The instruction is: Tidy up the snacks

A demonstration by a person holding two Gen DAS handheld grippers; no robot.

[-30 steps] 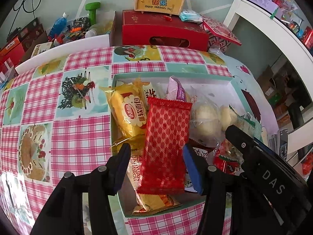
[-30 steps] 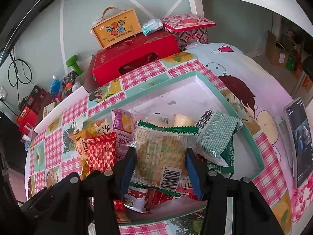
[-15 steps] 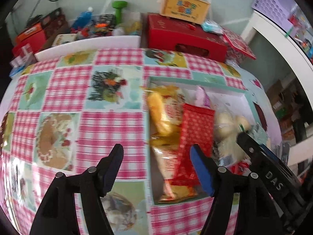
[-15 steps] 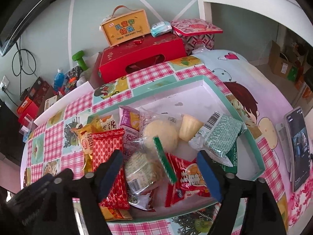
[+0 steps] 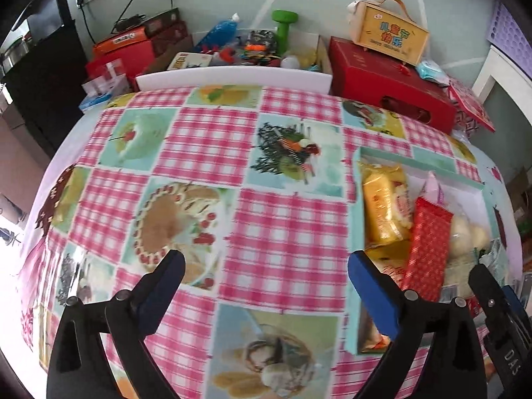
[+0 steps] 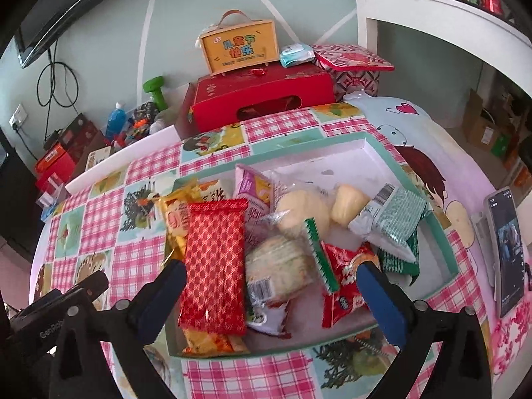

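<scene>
Hovering over bare checked cloth, the left hand-held gripper (image 5: 264, 276) has its blue-padded fingers spread wide apart with nothing between them. In this left wrist view the worktop (image 5: 206, 139) wears a glossy pink-and-white gingham cover with printed food panels, slightly motion-blurred. The shallow teal-rimmed tray (image 5: 353, 199) sits off to the right, holding crinkly snack packets: a yellow wafer-roll packet (image 5: 382, 209) lies beside a red lattice-patterned packet (image 5: 429, 249), with pale round buns in clear film (image 5: 465, 232) further right. The tray's far right corner is cut off by the lens edge and by the other gripper's black frame. Behind the worktop stand a red gift box (image 5: 392, 89) and a small yellow carry case (image 5: 392, 33).

From the right wrist view, the right hand-held gripper (image 6: 271, 279) hangs just over the tray's near half, fingers wide apart and empty. Below it lie the red lattice-patterned packet, long and flat, and a clear green-edged packet of round crackers (image 6: 282, 266), resting on a red chip bag (image 6: 345, 282). Mint-green wafer packets (image 6: 392, 219) lean against the tray's right wall. The yellow packet is mostly hidden under the red one. A phone (image 6: 505, 249) lies on the worktop beyond the tray, to the right.
</scene>
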